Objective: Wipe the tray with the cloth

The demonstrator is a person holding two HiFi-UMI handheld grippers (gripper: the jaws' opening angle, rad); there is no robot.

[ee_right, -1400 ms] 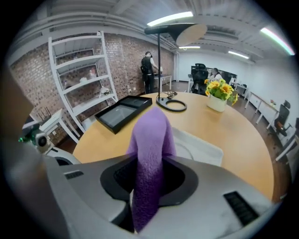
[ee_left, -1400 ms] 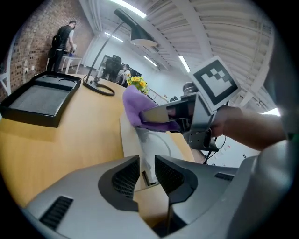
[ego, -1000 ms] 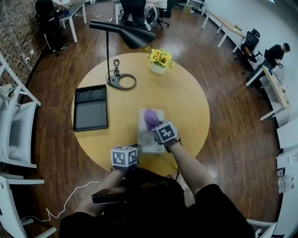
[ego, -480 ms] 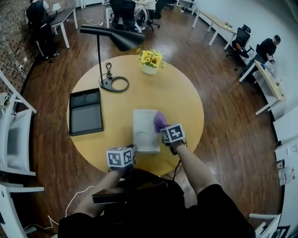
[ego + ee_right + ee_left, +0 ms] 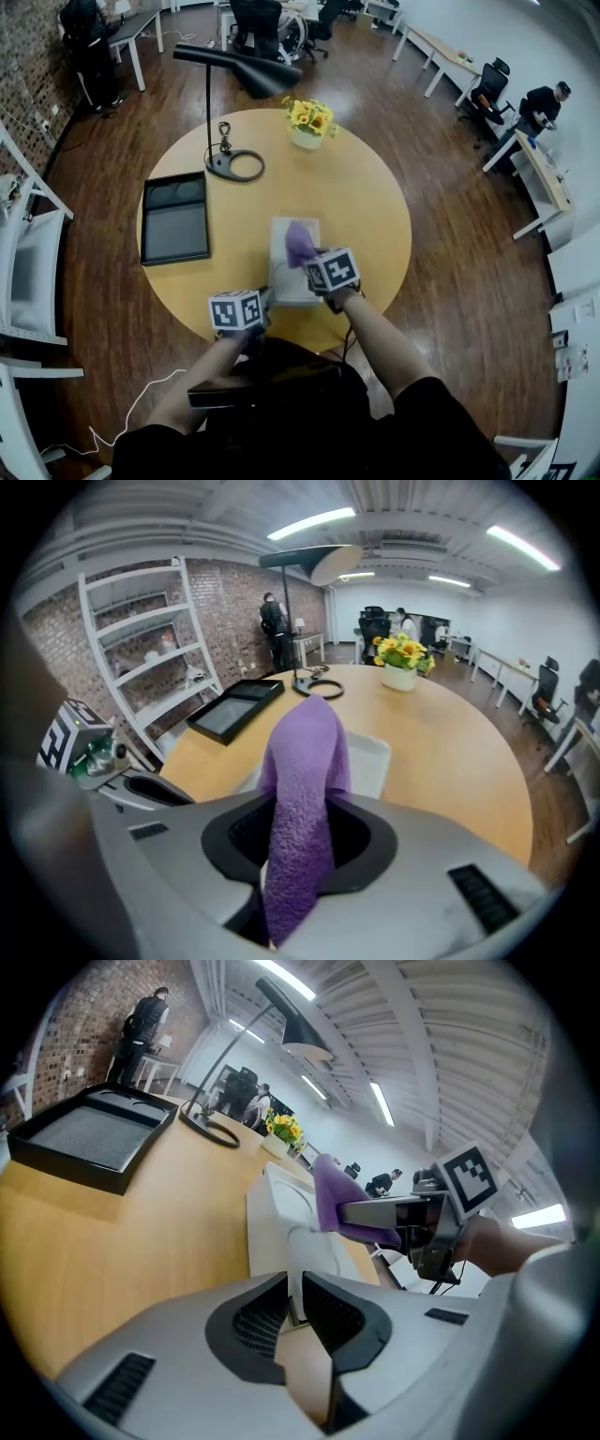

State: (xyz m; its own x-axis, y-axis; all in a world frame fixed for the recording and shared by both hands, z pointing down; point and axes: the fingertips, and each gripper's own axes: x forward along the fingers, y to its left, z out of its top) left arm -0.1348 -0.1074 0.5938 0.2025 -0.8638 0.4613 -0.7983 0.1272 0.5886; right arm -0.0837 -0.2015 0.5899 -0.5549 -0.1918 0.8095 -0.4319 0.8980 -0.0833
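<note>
The cloth, judged soft, light and limp, is best taken by a gathered fold, and it is so clenched in the jaws of the right gripper, which is pitched steeply down over the tray on the counter. The tray, judged stiff yet light enough to be slid by rubbing, is pinched at its near rim by the left gripper, whose jaws have just been closing on it, held only slightly nose-down.
</note>
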